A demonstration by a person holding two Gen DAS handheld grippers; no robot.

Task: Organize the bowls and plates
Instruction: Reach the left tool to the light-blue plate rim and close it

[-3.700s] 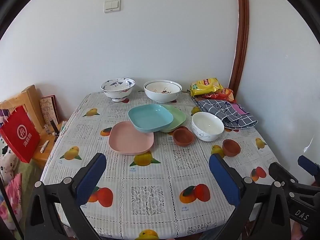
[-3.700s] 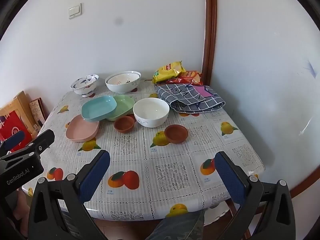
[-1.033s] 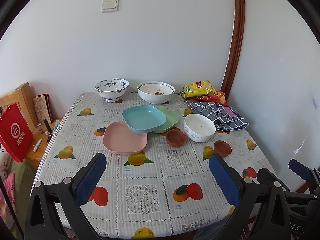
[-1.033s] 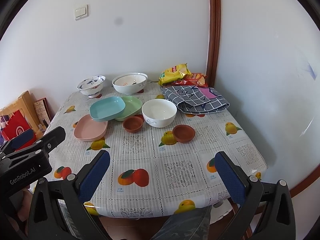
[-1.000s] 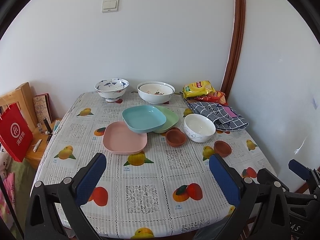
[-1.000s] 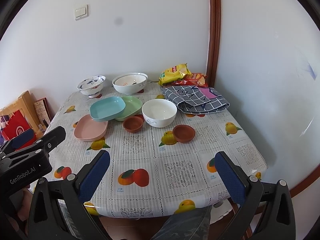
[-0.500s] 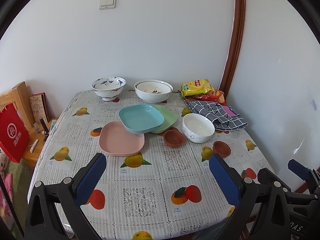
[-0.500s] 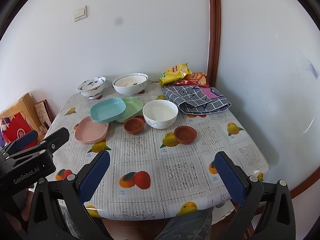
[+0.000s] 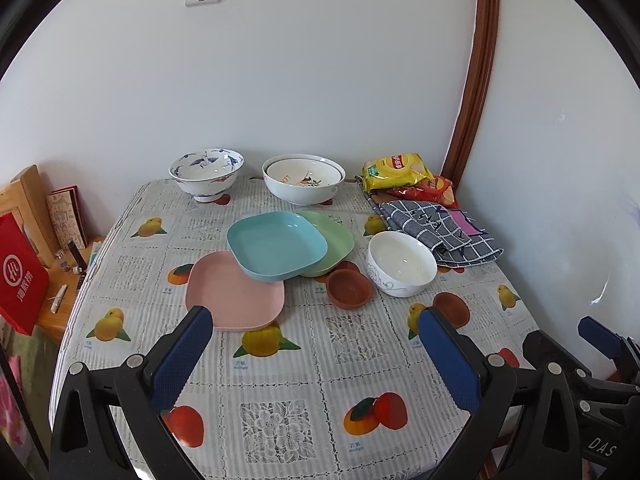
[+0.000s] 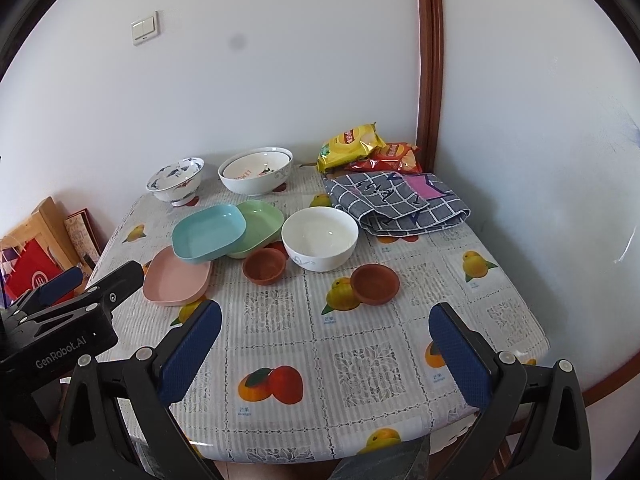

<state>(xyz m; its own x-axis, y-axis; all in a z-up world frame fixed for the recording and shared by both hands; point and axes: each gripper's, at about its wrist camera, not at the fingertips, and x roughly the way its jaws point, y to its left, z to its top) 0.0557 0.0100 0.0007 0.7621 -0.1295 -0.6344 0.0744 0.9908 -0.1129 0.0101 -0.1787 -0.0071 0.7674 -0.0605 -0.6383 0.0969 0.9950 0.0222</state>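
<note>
While hovering over the near edge of the tabletop (image 9: 280,420), left tongs (image 9: 316,354) spread wide and gripping nothing; right tongs (image 10: 326,344) likewise wide and empty. Mid-tabletop: blue plate (image 9: 276,250) lying tilted across pink plate (image 9: 234,292) and green plate (image 9: 332,248), with white bowl (image 9: 402,262) just right of them and two small brown dishes (image 9: 350,288) near it. At the far wall: patterned bowl (image 9: 206,174) and large white bowl (image 9: 303,178) holding a smaller one nested inside. Only from the left view: red bag (image 9: 20,280) in full beside a wooden shelf with small items. Only from the right view: the tabletop's right and near-right edges, plus the left tongs' black body at lower left. Against 3.7 seconds ago, both views pulled back and slightly higher, dishes smaller and unmoved, tongs as wide as before.
</note>
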